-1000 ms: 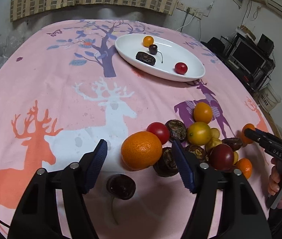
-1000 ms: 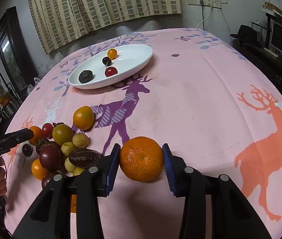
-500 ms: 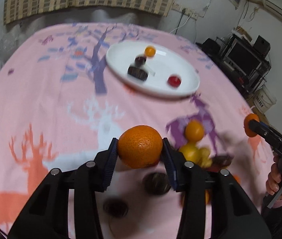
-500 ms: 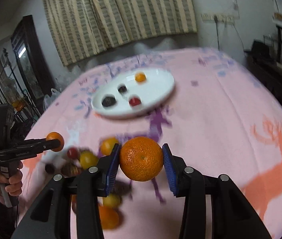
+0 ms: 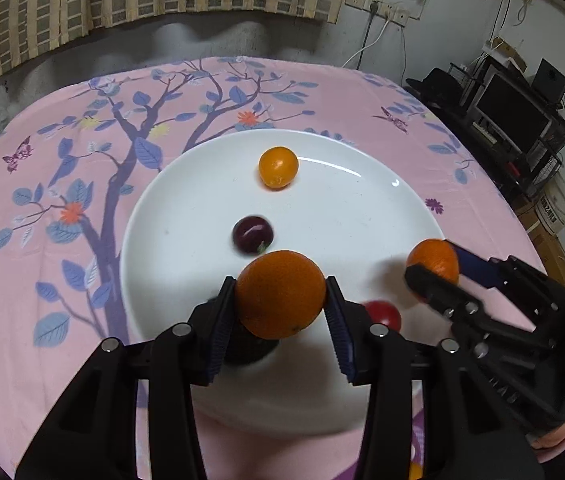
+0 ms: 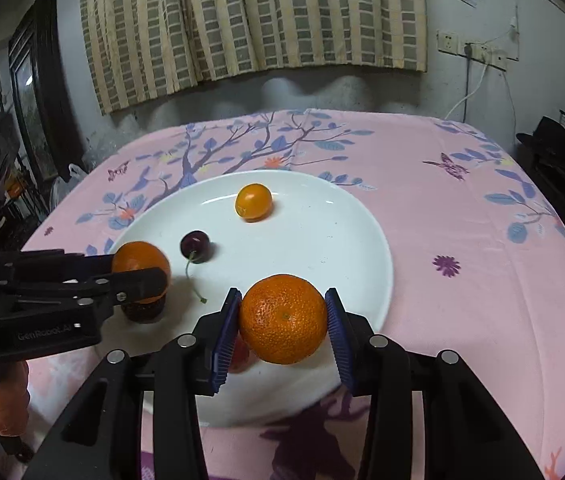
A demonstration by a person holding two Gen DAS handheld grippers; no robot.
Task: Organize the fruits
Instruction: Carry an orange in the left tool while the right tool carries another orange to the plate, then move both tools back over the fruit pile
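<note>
Left gripper [image 5: 280,312]: clamped on a mandarin [image 5: 280,294], blue pads pressing both sides; its jaws closed onto this fruit within the last second. It holds the mandarin above the near-left part of the white plate [image 5: 362,216].

Right gripper [image 6: 282,326]: clamped on a second mandarin [image 6: 283,318], held above the plate's near-right rim.

Plate contents: a small orange fruit [image 5: 278,167] toward the far rim, a dark cherry [image 5: 253,235] near the centre, a red fruit [image 5: 384,314] and a dark wrinkled fruit [image 6: 142,310] toward the near rim.

The plate rests on a pink printed tablecloth [image 5: 42,240], toward the table's far edge.
</note>
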